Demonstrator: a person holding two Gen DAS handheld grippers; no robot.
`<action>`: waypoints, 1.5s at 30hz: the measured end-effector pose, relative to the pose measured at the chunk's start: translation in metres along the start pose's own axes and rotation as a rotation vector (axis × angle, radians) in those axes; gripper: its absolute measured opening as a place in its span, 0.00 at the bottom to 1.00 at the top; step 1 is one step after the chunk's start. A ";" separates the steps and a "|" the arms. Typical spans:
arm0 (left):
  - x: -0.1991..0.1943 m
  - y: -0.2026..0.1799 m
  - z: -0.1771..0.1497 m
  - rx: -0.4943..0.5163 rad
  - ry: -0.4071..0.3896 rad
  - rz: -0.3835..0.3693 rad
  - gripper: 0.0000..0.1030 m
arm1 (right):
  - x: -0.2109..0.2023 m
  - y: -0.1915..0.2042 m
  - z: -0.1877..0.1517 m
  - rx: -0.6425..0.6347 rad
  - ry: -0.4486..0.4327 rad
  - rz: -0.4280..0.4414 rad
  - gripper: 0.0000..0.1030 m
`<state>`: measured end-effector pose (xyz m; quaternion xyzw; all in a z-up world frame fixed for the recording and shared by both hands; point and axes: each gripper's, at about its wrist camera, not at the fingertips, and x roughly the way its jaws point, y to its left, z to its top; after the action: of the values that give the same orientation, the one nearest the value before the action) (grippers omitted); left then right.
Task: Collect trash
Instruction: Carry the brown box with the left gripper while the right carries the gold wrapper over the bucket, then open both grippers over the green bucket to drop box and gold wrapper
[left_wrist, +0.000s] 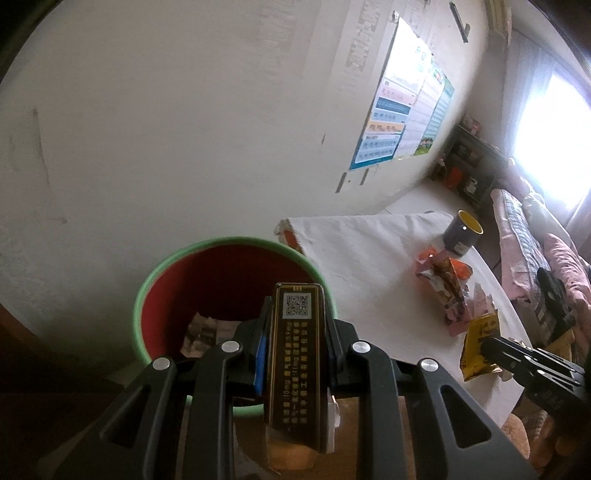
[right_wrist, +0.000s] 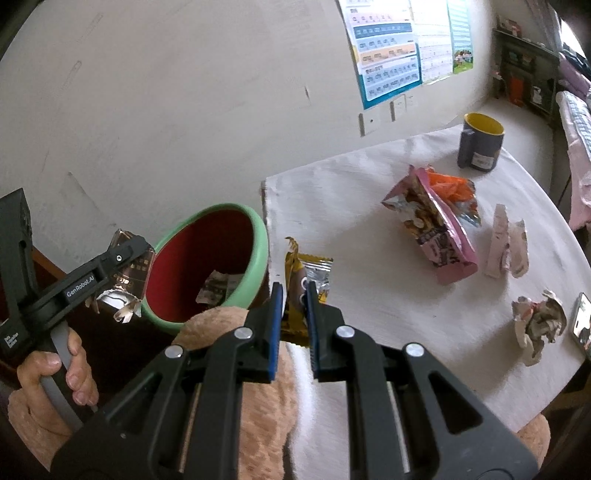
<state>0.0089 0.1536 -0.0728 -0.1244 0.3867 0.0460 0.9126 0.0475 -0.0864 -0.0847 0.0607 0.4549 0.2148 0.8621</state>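
Left gripper (left_wrist: 295, 339) clamps a box (left_wrist: 295, 369) over the bin (left_wrist: 146, 295), which holds one scrap; right gripper (right_wrist: 293, 325) straddles a yellow wrapper (right_wrist: 299, 295), jaws parted; several wrappers remain on the worktop (right_wrist: 369, 314)

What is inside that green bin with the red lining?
Inside the green bin one crumpled wrapper lies near the bottom against the red lining. The near rim, and in the left wrist view the held dark box, cover the rest of the floor, so more may lie there.
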 end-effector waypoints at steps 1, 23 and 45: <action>0.000 0.003 0.000 -0.003 -0.001 0.003 0.21 | 0.001 0.003 0.001 -0.006 0.002 0.002 0.13; 0.026 0.060 -0.009 -0.118 0.062 0.057 0.21 | 0.055 0.065 0.027 -0.090 0.084 0.114 0.13; 0.064 0.087 0.001 -0.177 0.127 0.054 0.21 | 0.101 0.090 0.048 -0.092 0.153 0.191 0.14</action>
<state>0.0386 0.2374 -0.1345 -0.1966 0.4413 0.0968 0.8702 0.1077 0.0425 -0.1066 0.0474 0.5011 0.3208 0.8024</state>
